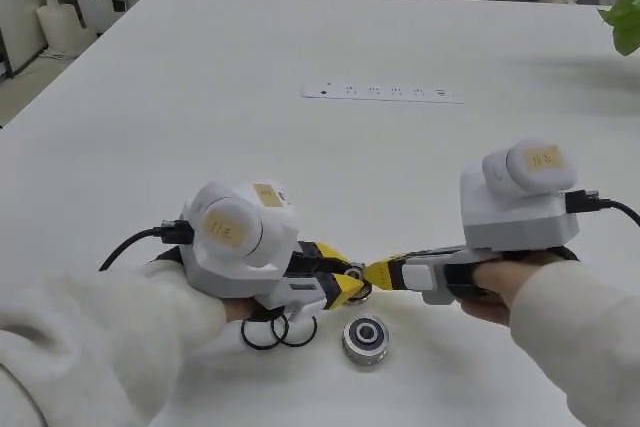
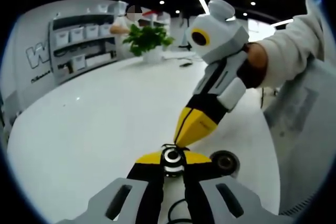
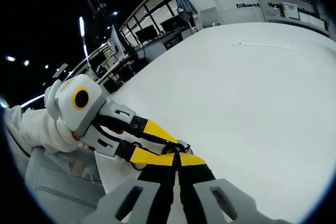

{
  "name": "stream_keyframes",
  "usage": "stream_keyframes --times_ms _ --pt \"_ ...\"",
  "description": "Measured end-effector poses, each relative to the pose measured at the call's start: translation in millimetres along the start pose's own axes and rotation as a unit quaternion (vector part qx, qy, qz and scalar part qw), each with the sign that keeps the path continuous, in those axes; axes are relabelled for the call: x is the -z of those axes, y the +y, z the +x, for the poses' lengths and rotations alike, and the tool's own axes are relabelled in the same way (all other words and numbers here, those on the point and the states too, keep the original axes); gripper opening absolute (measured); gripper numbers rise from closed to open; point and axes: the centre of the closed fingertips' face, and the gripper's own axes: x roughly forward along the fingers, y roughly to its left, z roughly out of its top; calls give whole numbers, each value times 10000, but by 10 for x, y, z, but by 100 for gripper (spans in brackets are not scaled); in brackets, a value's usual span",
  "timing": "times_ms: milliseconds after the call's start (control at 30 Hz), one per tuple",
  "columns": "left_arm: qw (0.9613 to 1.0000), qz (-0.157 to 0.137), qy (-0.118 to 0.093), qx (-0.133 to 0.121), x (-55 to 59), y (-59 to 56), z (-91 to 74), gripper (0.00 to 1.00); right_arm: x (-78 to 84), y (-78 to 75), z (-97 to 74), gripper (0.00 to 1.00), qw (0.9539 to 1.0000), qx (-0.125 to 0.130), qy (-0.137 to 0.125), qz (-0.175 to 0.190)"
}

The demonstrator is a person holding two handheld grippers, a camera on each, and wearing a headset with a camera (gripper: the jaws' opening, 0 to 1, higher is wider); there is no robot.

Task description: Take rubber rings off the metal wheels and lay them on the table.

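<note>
**Head view:** Tan stickers (image 1: 228, 230) on both gripper housings carry print too small to read. On a smooth white counter (image 1: 250, 97), the left hand-held gripper (image 1: 350, 279) clamps a small metal wheel (image 1: 358, 287) between its yellow-tipped jaws. The right hand-held gripper (image 1: 374, 274) meets it tip to tip. Just in front, a second metal wheel (image 1: 366, 338) lies flat, and two thin black rubber rings (image 1: 284, 331) lie touching each other. A white power strip (image 1: 382, 92) sits farther back.

**Left gripper view:** A large "W" (image 2: 37, 55) marks the wall beside shelves of bins (image 2: 79, 45). A potted plant (image 2: 147, 38) stands nearby. The right gripper's jaws are pressed together at the held wheel's rim, and what they pinch cannot be told.

**Right gripper view:** Wall lettering (image 3: 247, 4) begins "Dilig".
</note>
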Motion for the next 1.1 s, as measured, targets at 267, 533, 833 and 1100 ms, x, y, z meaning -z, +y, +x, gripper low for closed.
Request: stream_keyframes --times_ms 267,533,833,1100 --pt "10000 -6 -12 -5 -1 1 6 14 -135 160 1 0 9991 -312 -285 34" --pt "10000 -21 -19 -49 -9 -6 12 14 -64 36 -17 0 9998 -119 -135 42" --pt "9999 -116 43 -33 -12 -6 14 14 -23 0 -20 0 9999 -56 -80 105" --pt "9998 -151 133 18 -5 -10 -24 17 -25 -27 -54 0 9997 -14 -109 207"
